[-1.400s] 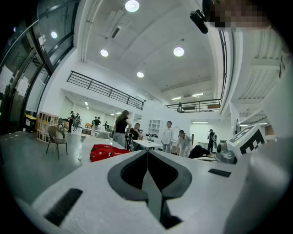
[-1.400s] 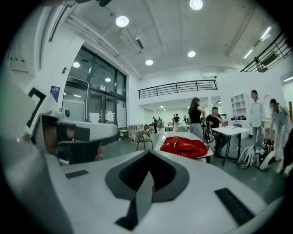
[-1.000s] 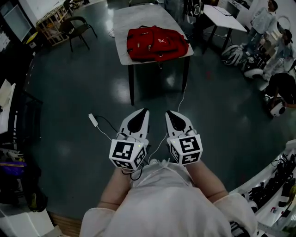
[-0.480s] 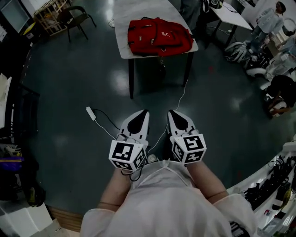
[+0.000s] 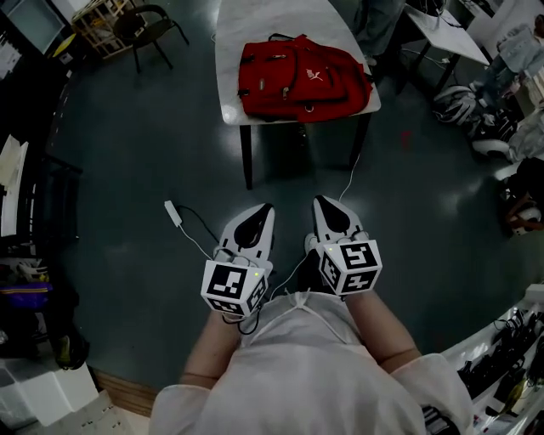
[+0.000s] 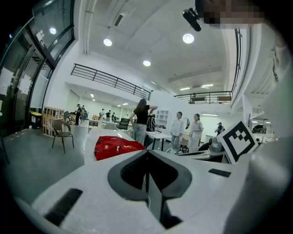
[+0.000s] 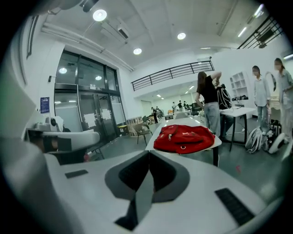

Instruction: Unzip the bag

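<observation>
Red bag (image 5: 302, 78) lies flat on pale table (image 5: 246, 21), well ahead of me, near its front edge. Both grippers sit close to my body, side by side over dark floor (image 5: 127, 153). Left gripper (image 5: 259, 217) has jaws together, nothing btwn them; right gripper (image 5: 327, 212) likewise closed & empty. White cable w/ small plug block (image 5: 173, 214) lies on floor just left of left gripper. Chair (image 5: 153, 30) stands left of table, 2nd table (image 5: 442, 30) to its right. Person (image 7: 208, 103) stands just beyond the bag's table.
</observation>
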Motion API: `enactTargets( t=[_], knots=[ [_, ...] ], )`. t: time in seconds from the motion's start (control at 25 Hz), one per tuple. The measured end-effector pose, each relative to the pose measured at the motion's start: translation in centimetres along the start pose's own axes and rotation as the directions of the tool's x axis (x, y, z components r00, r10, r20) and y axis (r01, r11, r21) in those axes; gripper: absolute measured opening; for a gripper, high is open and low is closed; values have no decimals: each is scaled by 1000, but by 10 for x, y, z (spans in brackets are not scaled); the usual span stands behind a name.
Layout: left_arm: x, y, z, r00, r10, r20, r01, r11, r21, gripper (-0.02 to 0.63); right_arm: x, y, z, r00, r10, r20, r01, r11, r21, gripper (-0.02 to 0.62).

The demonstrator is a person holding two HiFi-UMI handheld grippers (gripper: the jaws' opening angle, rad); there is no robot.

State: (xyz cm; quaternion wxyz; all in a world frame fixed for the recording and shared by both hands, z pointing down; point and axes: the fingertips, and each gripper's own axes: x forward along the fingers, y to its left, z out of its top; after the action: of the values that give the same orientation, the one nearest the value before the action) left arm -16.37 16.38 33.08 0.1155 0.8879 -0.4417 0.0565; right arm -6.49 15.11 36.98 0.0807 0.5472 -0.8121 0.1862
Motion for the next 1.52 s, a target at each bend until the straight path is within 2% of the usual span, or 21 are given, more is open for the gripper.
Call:
enactTargets(
  t=[0.16, 0.44, 0.72, 1.0, 1.28, 1.4, 1.52],
  knots=[
    [62, 6, 14, 1000, 13, -11, -13, 1000, 15, 21, 39, -49, 20, 999, -4, -36, 3, 1000, -28, 28],
    [166, 15, 29, 999, 47, -21, -45, 997, 60, 21, 100, -128, 49, 997, 40, -71, -43, 999, -33, 28],
    [225, 29, 27, 996, 76, -50, -74, 996, 43, 21, 140, -172, 54, 990, 69, -125, -75, 996, -44, 28],
    [265, 72, -4, 990, 95, -106, -93, 995, 22, 21, 183, -190, 37, 977, 63, -203, -71, 997, -32, 28],
    [307, 127, -51, 984, 62, -170, -59, 998, 22, 21, 242, -186, 7, 961, 59, -270, -59, 998, 6, 29],
    [327, 144, -81, 976, 12, -216, -5, 999, 34, 21, 268, -183, -16, 951, 67, -301, -59, 998, 34, 29],
    [345, 154, -110, 970, -73, -231, 64, 997, -48, 21, 287, -181, -44, 938, 58, -342, -45, 998, 47, 31]
  ],
)
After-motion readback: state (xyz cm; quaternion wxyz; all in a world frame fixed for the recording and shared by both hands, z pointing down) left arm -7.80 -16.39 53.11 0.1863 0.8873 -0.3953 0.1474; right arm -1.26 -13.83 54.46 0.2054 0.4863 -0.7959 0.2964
